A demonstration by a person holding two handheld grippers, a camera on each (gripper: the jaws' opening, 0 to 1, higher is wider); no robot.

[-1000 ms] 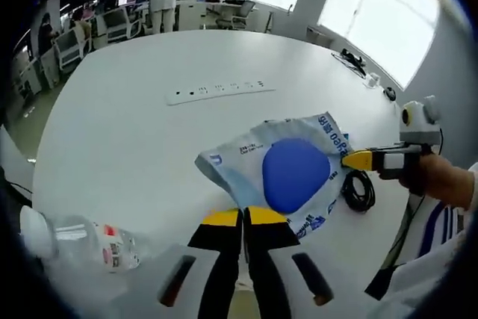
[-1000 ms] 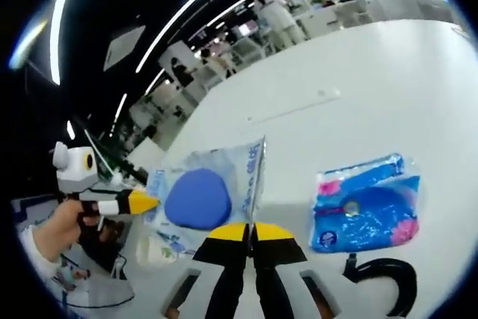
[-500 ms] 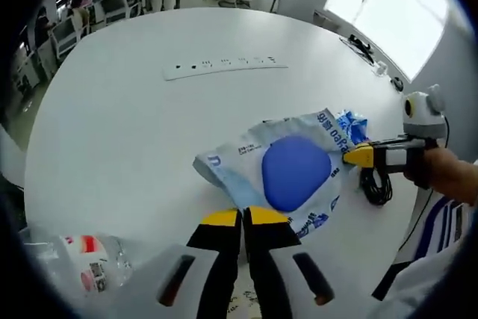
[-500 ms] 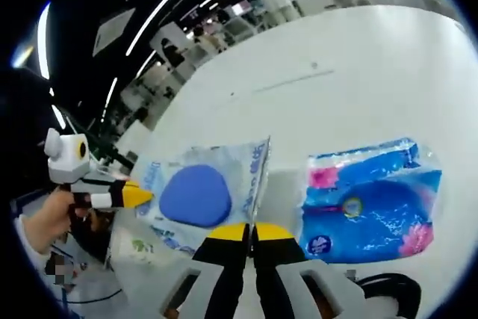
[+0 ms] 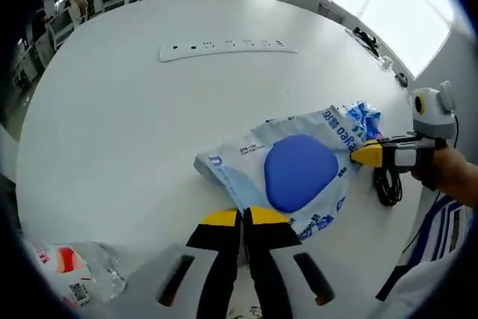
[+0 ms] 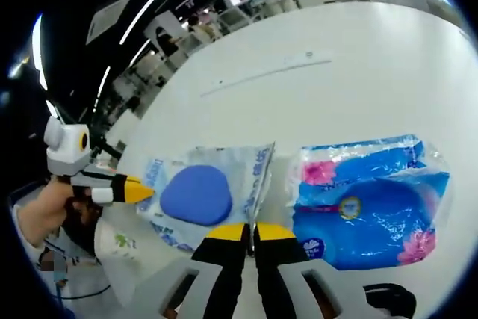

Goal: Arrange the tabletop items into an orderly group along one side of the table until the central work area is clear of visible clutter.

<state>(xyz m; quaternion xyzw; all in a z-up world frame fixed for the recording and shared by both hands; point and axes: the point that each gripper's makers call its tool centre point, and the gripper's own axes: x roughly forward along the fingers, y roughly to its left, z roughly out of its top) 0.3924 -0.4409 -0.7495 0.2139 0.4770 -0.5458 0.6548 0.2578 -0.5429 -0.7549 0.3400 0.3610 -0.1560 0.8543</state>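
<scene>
In the left gripper view, the left gripper (image 5: 243, 218) has its jaws pressed together on the near edge of a pale wet-wipe pack with a blue lid (image 5: 287, 173), which lies near the edge of the white table (image 5: 127, 110). The right gripper (image 5: 364, 155) comes in from the right and pinches the pack's far end. A power strip (image 5: 228, 47) lies well apart toward the table's middle, a black cable (image 5: 388, 184) is coiled just beyond the pack, and a crumpled plastic bottle (image 5: 63, 274) sits at the lower left. In the right gripper view, the right gripper (image 6: 243, 231) is closed on the pack's thin crimped edge (image 6: 258, 184), and the left gripper (image 6: 138, 190) holds the opposite end. A blue tissue pack (image 6: 373, 207) lies just beside the wipe pack, perhaps touching it. The risks are judgements: both grips are on thin film, so uneven pulling could tear a seam or let one end slip; dragging the pack sideways could shove the tissue pack askew or snag the cable; and the bottle near the edge could roll off.
</scene>
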